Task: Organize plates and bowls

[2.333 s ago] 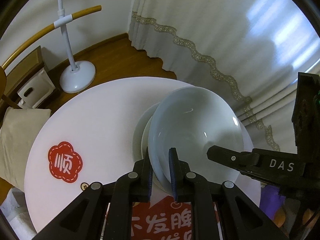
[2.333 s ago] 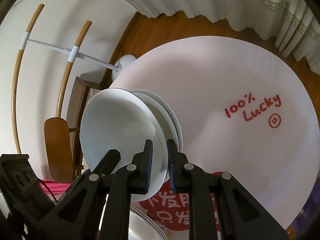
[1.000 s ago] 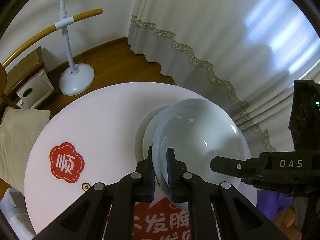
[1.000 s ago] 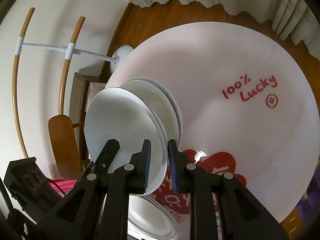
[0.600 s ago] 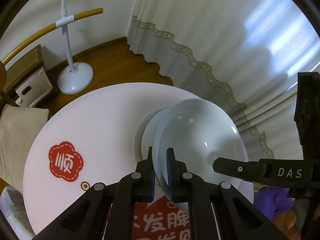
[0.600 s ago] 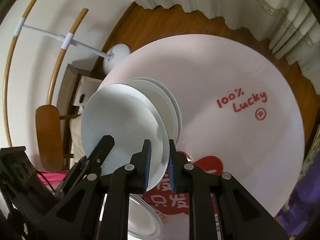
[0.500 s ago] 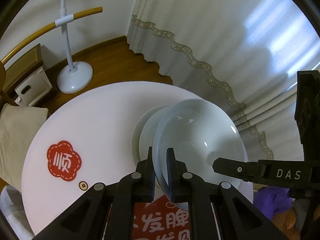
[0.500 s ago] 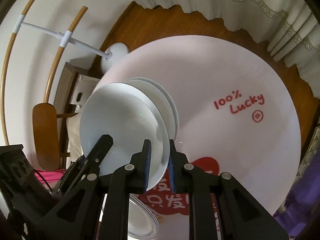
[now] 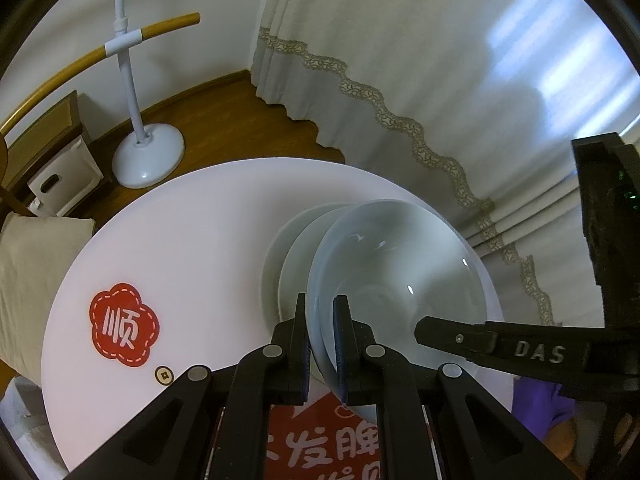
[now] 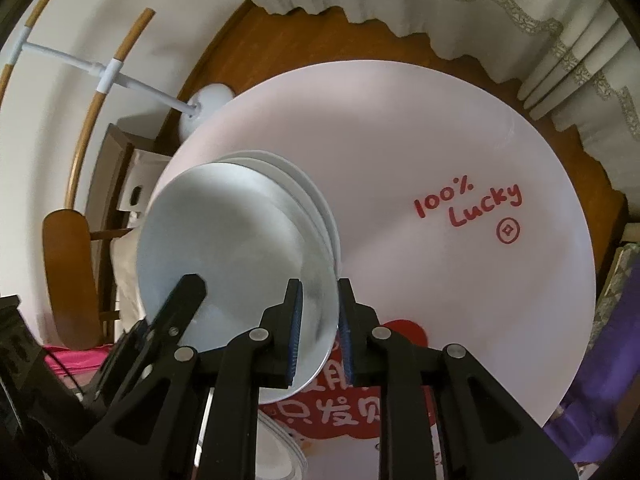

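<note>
A pale white bowl (image 9: 400,272) hangs tilted over a stack of white dishes (image 9: 288,256) on the round white table (image 9: 180,240). My left gripper (image 9: 322,344) is shut on the bowl's near rim. My right gripper (image 10: 318,332) has the opposite rim of the bowl (image 10: 224,240) between its blue pads; its jaws are opening slightly while the pads still touch the rim. In the left wrist view the right gripper's black finger (image 9: 460,336) reaches in across the bowl. The stack (image 10: 316,196) peeks out behind the bowl.
A second stack of white plates (image 10: 280,452) lies at the table's near edge, by a red printed patch (image 10: 344,408). Red "100% Lucky" lettering (image 10: 468,208) marks the table's right side. A white floor stand (image 9: 148,156), a wooden chair (image 10: 68,272) and curtains (image 9: 400,80) surround the table.
The right wrist view has swung, so the table and lettering sit differently in it. The bowl stays gripped at both rims over the stack. The left wrist view is almost unchanged.
</note>
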